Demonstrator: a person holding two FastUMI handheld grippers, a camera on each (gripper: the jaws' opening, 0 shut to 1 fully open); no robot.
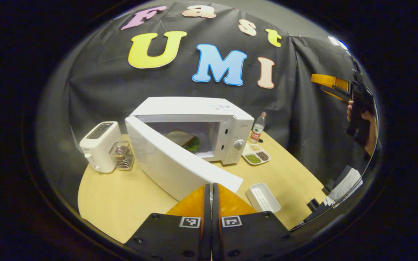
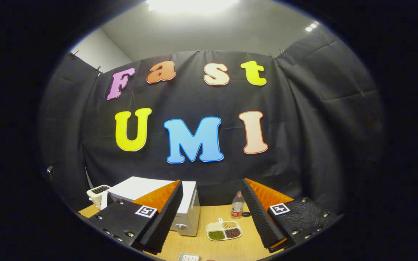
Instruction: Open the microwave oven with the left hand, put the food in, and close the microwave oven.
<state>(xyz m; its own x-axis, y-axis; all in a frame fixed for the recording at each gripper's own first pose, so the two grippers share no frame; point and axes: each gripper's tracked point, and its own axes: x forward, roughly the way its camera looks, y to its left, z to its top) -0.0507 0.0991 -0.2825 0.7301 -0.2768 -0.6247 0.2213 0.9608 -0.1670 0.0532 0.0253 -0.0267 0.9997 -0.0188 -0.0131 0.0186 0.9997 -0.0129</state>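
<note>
Left gripper (image 1: pixel 209 188) fingers clenched together, holding nothing, tips at the microwave (image 1: pixel 194 134) door (image 1: pixel 172 163) edge, door half open at 11 o'clock. Sandwich (image 1: pixel 184 140) inside. Right gripper (image 2: pixel 212 210) released, raised above the bench (image 2: pixel 209 250).

the microwave (image 1: pixel 209 123) sits mid table (image 1: pixel 122 203), food (image 1: pixel 184 140) inside; toaster (image 1: pixel 98 145) on its left, bottle (image 1: pixel 258 127) and tray (image 1: pixel 256 154) on its right

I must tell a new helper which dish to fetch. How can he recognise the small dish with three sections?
Find the white microwave on the wooden table. The dish lies just beside its knob side, near a bottle. Its three sections hold differently coloured grains.
</note>
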